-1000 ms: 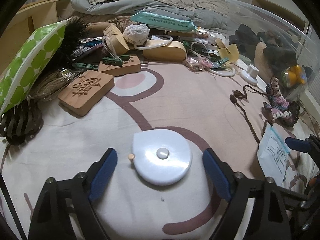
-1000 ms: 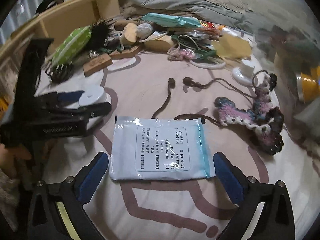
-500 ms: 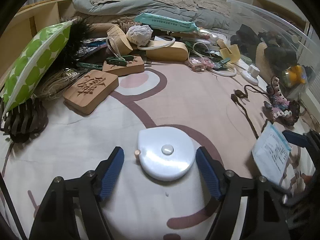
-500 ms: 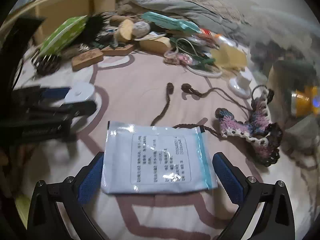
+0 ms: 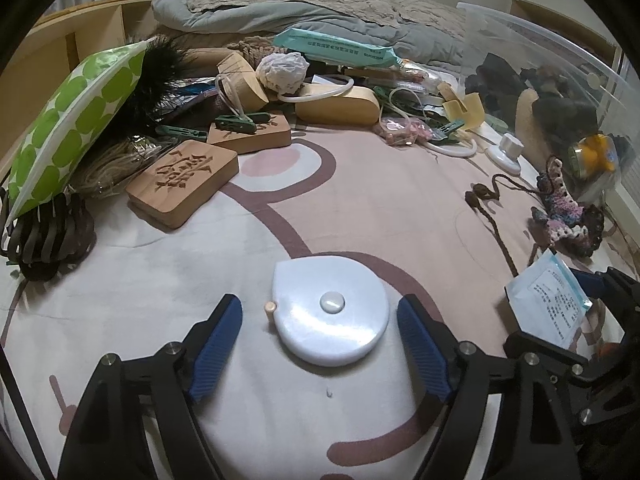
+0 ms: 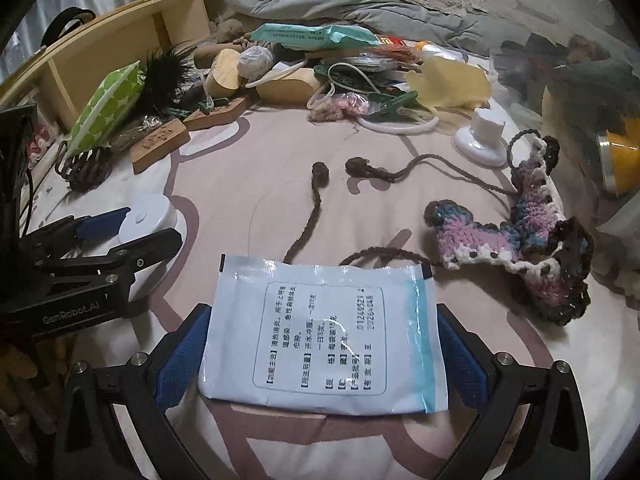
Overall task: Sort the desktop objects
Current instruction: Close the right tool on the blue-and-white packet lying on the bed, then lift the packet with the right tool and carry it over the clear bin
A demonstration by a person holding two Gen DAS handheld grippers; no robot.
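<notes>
Both grippers are straddling their first picks, with most of the sorting remaining.

The left gripper point(image 5: 320, 332) is holding its jaws released around the round white plastic tape measure point(image 5: 330, 308) lying on the patterned bed cover point(image 5: 360, 200); the right gripper point(image 6: 322, 356) is bracketing the flat white-and-teal printed sachet point(image 6: 324, 336), jaws released and just beside its edges. A heap of wooden blocks and clips is crowding 12 o'clock, the clear plastic bin point(image 5: 560, 80) is standing at 2 o'clock, and open cover is lying between.
</notes>
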